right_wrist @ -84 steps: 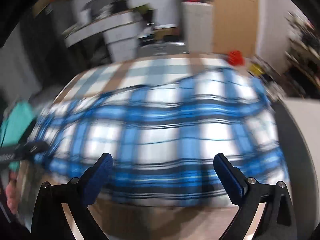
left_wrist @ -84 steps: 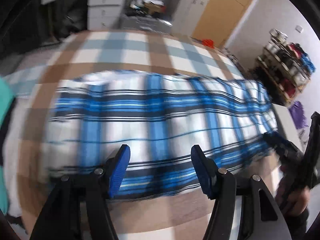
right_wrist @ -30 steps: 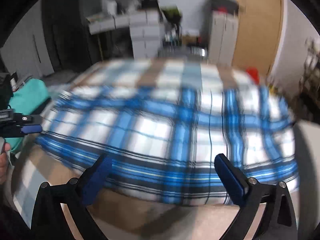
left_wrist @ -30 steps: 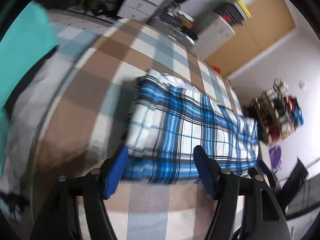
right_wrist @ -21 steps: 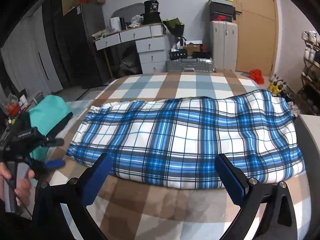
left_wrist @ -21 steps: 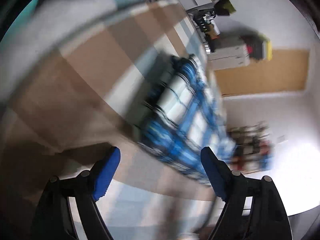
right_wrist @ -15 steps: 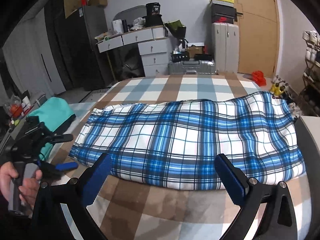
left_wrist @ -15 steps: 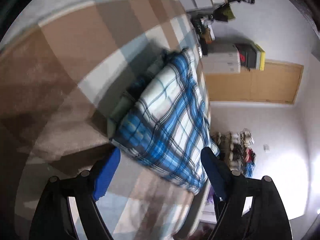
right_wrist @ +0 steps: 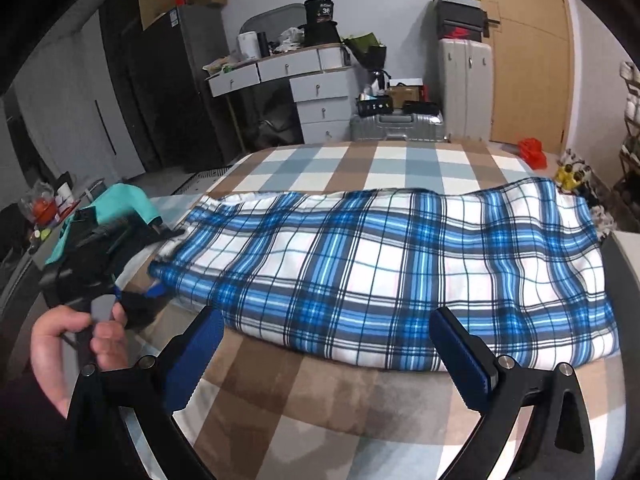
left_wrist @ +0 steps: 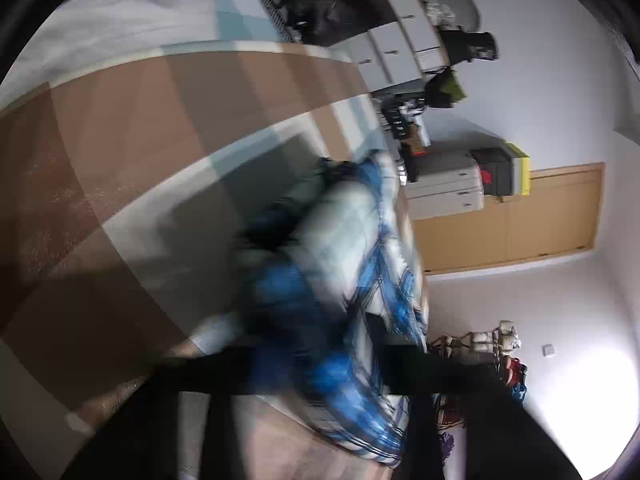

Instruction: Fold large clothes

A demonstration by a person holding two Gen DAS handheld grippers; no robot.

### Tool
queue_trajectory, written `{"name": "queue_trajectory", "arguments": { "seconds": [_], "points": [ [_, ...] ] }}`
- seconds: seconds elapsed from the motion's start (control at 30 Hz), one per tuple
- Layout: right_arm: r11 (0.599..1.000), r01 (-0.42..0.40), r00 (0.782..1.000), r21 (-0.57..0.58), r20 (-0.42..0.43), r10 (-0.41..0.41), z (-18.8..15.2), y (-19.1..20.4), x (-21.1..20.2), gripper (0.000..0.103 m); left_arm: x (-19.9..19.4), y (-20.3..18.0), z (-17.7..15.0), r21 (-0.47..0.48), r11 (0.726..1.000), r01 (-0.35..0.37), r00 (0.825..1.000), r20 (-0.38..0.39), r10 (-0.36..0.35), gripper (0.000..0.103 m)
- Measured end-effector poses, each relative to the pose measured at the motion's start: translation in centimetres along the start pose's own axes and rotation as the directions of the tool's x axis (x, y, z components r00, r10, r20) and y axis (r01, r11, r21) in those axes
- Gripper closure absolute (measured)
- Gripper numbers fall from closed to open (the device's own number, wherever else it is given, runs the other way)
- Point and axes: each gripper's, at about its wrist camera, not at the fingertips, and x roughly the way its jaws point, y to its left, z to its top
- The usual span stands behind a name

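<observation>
A large blue and white plaid cloth (right_wrist: 392,268), folded into a long band, lies across the checked bed (right_wrist: 360,168). My right gripper (right_wrist: 328,344) is open and empty, just in front of the cloth's near edge. My left gripper (right_wrist: 154,280) is at the cloth's left end, held by a hand (right_wrist: 80,340). In the left wrist view the cloth's end (left_wrist: 344,280) fills the space between the blurred fingers (left_wrist: 320,368). The blur hides whether the jaws grip it.
A teal garment (right_wrist: 120,204) lies on the bed's left side. Drawers (right_wrist: 320,96), a suitcase (right_wrist: 396,128) and a wooden door (right_wrist: 528,60) stand behind the bed. A rack with clutter (left_wrist: 492,360) stands at the right.
My left gripper has swung from the cloth's near edge around to its left end and closed in on it. My right gripper has stayed open at the near edge.
</observation>
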Motion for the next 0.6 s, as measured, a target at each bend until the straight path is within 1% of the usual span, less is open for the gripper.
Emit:
{"name": "queue_trajectory", "arguments": {
  "seconds": [0.07,0.1,0.17,0.2,0.27,0.3,0.37,0.4,0.43,0.47,0.5,0.53,0.57,0.6],
  "points": [
    [0.999,-0.026,1.000,0.035,-0.009,0.026,0.0,-0.6,0.1,0.000,0.0,-0.2,0.3,-0.003,1.000,0.021,1.000,-0.004,-0.021,0.092],
    [0.998,-0.031,0.999,0.051,-0.007,0.031,0.2,-0.8,0.0,0.000,-0.2,-0.8,0.3,0.024,0.999,0.027,1.000,0.001,-0.027,0.093],
    [0.994,-0.046,0.999,0.098,0.006,0.045,1.1,-1.7,-0.3,0.000,-0.7,-2.5,-0.1,0.132,0.991,0.020,0.999,0.029,-0.024,0.095],
    [0.991,-0.054,0.999,0.123,0.007,0.053,1.8,-2.0,-0.3,0.000,-0.9,-3.6,-0.5,0.195,0.981,0.003,0.999,0.041,-0.011,0.095],
    [0.979,-0.077,0.997,0.191,-0.014,0.081,4.2,-2.6,0.2,0.000,-1.3,-5.1,-1.4,0.304,0.952,-0.040,0.997,0.073,0.019,0.096],
    [0.973,-0.077,0.995,0.216,-0.052,0.090,6.0,-2.5,0.9,0.000,-1.3,-5.5,-1.6,0.330,0.943,-0.049,0.997,0.079,0.024,0.096],
    [0.969,-0.120,0.984,0.217,-0.107,0.145,9.3,-1.4,2.5,0.000,-1.3,-6.0,-1.9,0.366,0.928,-0.068,0.995,0.095,0.035,0.096],
    [0.970,-0.136,0.975,0.204,-0.146,0.167,11.4,-0.2,3.8,0.000,-1.1,-6.1,-1.8,0.380,0.922,-0.077,0.994,0.098,0.043,0.096],
    [0.970,-0.143,0.969,0.195,-0.173,0.178,12.6,0.5,4.8,0.000,-1.0,-6.1,-1.9,0.403,0.909,-0.105,0.992,0.111,0.066,0.096],
    [0.971,-0.158,0.950,0.178,-0.242,0.199,14.5,2.1,6.8,0.000,-0.9,-6.0,-1.9,0.411,0.905,-0.113,0.991,0.117,0.071,0.096],
    [0.971,-0.167,0.927,0.169,-0.308,0.213,15.7,3.4,8.6,0.000,-0.9,-5.4,-1.9,0.415,0.902,-0.121,0.990,0.119,0.078,0.096],
    [0.971,-0.182,0.888,0.154,-0.399,0.230,16.7,5.2,11.0,0.000,-0.7,-5.3,-1.8,0.419,0.897,-0.137,0.988,0.124,0.093,0.096],
    [0.977,-0.175,0.845,0.118,-0.492,0.211,17.4,7.1,13.4,0.000,-0.5,-5.1,-1.6,0.421,0.895,-0.145,0.987,0.127,0.101,0.096],
    [0.992,-0.124,0.802,0.039,-0.584,0.123,17.8,9.8,16.2,0.000,-0.4,-5.0,-1.5,0.422,0.895,-0.146,0.987,0.124,0.103,0.096]
  ]
}}
